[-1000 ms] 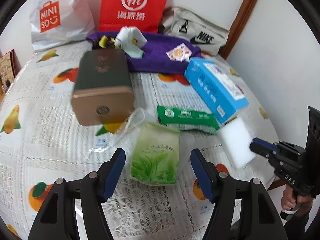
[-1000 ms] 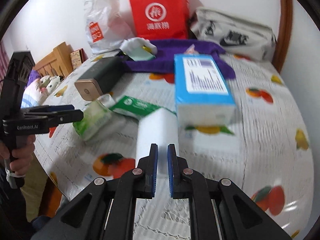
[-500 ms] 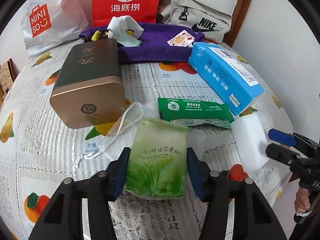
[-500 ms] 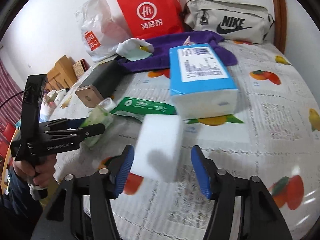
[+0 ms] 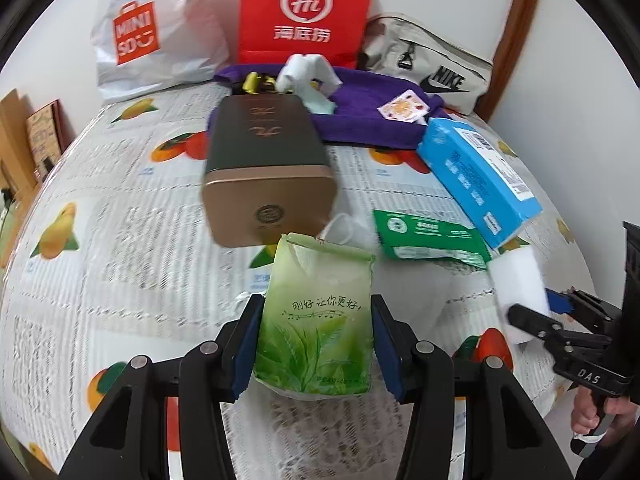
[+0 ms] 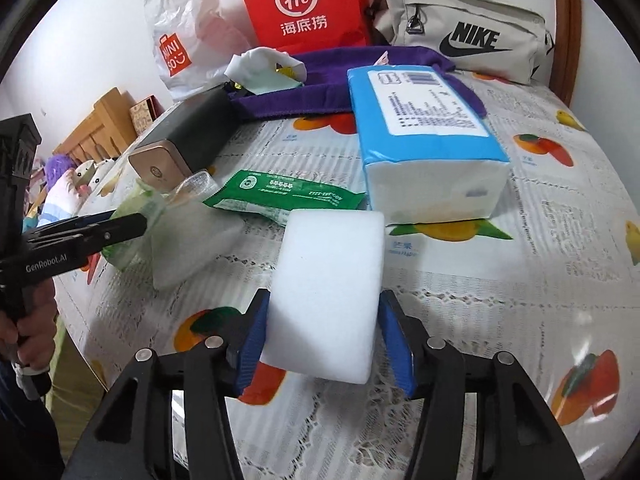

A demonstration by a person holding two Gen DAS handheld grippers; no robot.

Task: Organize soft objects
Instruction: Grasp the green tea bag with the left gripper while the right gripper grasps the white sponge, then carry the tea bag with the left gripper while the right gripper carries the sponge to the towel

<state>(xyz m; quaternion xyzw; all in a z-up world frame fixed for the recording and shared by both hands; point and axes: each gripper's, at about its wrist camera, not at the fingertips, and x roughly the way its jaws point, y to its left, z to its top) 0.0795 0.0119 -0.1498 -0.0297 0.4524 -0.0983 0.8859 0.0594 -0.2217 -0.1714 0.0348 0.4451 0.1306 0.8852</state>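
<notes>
Left wrist view: the left hand-held gripper point(image 5: 316, 344) sits at lower centre with its blue pads closed against both sides of the green tissue pack point(image 5: 318, 316); whether the pack is already off the surface point(image 5: 120, 240) cannot be told. The pack's long axis runs up the frame, away from the camera, its crimped end toward the bronze-ended tin point(image 5: 266, 168) just above it. The green wipes packet point(image 5: 428, 238) lies crosswise right of centre, and the blue tissue brick point(image 5: 476, 172) lies diagonally at upper right. At right, the right hand-held gripper point(image 5: 532, 310) meets the white sponge point(image 5: 520, 284). Right wrist view: the right hand-held gripper point(image 6: 324, 344) has its pads pressed to the two flanks of the white sponge point(image 6: 330, 292), whose long axis points up the frame toward the blue tissue brick point(image 6: 424, 132), which lies lengthwise away from the camera. The left hand-held gripper point(image 6: 132, 224) enters from the left edge on the green tissue pack point(image 6: 136, 220). Assessment: the task appears early; two soft items are gripped, none visibly sorted. The wipes packet, brick, purple towel point(image 6: 332, 80) and a clear pouch point(image 6: 192, 240) appear outstanding.
</notes>
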